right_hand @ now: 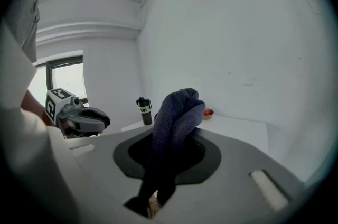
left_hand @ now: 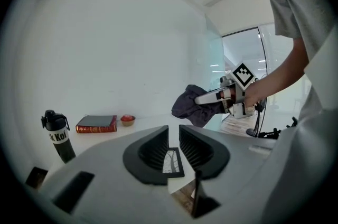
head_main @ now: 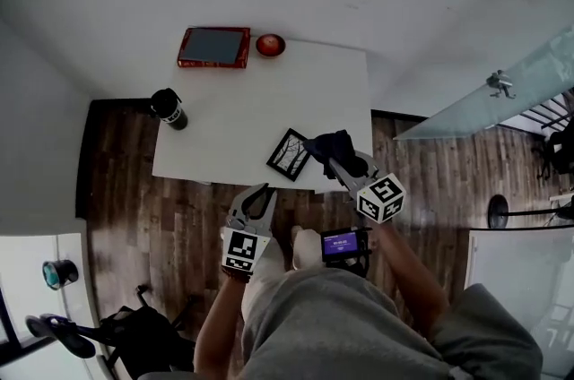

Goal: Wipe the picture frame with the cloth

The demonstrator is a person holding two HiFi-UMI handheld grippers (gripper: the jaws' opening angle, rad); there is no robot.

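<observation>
- A dark blue-grey cloth (right_hand: 177,114) is clamped between the jaws of the right gripper (right_hand: 170,154), bunched and standing up above them.
- A black bottle (right_hand: 143,111) is seen upright just left of the cloth, on a white table (right_hand: 240,130).
- A red bowl (right_hand: 208,112) is seen just right of the cloth's top.
- The left gripper (right_hand: 103,121) is held well left of the cloth, apart from it.

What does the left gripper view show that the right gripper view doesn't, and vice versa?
Only the left gripper view: the frame lying beyond its slightly parted jaws, and the book. Only the right gripper view: the left gripper seen from outside. Both: the cloth, bottle, bowl and table.
</observation>
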